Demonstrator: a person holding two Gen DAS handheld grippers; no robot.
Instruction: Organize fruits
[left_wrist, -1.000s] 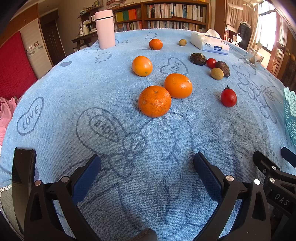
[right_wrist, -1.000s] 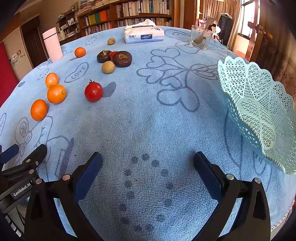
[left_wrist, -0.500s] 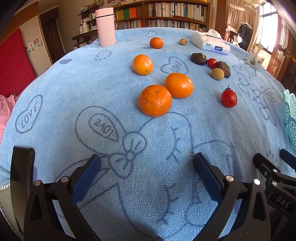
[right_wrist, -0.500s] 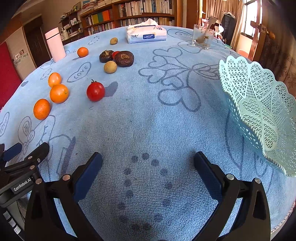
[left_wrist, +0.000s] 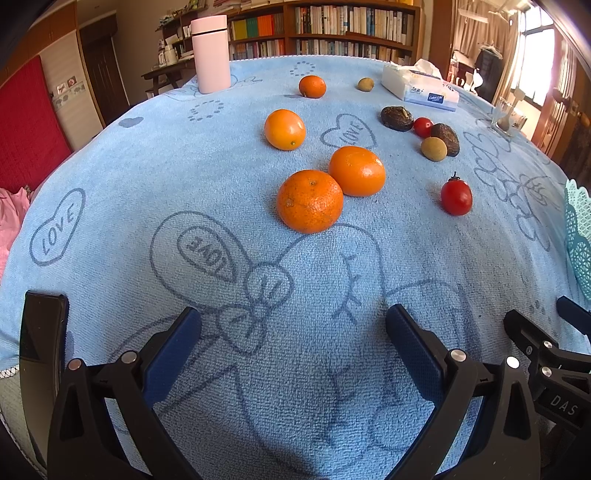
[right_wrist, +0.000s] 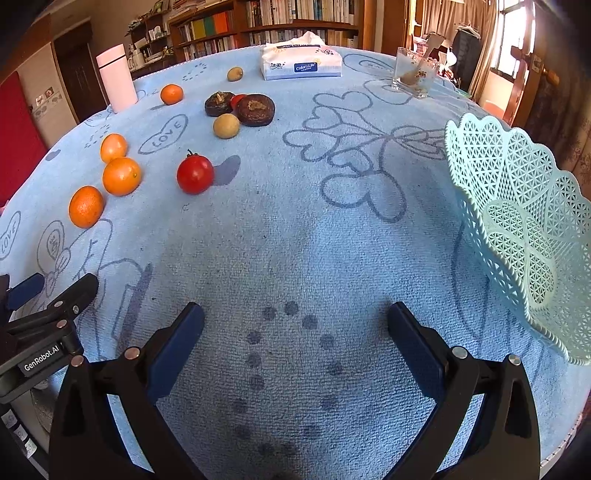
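Blue-padded fingers of the left gripper (left_wrist: 293, 332) are spread wide apart with nothing between them, held low over the blue terry cloth (left_wrist: 184, 166) that covers the tabletop. The right gripper (right_wrist: 295, 328) is likewise spread wide and holds nothing, poised above a ring of grey dots printed on the cloth. Ahead of the left gripper, a large speckled orange (left_wrist: 309, 201) is seen touching a smoother orange (left_wrist: 357, 170) behind it. A third orange (left_wrist: 284, 129) lies farther back and apart, and a small fourth orange (left_wrist: 312, 86) sits near the far edge. To the right of the pair, a red tomato (left_wrist: 456, 197) with a dark stem stands alone. Beyond it, a cluster is formed by a tan kiwi (left_wrist: 433, 148), two dark brown fruits (left_wrist: 446, 138) (left_wrist: 396, 118) and a small red tomato (left_wrist: 423, 127) between them. A second small kiwi (left_wrist: 365, 84) lies near the tissue pack (left_wrist: 421, 92). A pale pink tumbler (left_wrist: 210, 53) stands upright at the far left of the tabletop. In the right wrist view, a light blue lattice basket (right_wrist: 517, 206) with a scalloped rim is seen at the right edge of the tabletop, with no fruit visible in it and well apart from the fruits. A clear glass (right_wrist: 413, 74) stands at the far side, with bookshelves (right_wrist: 277, 22) behind it.
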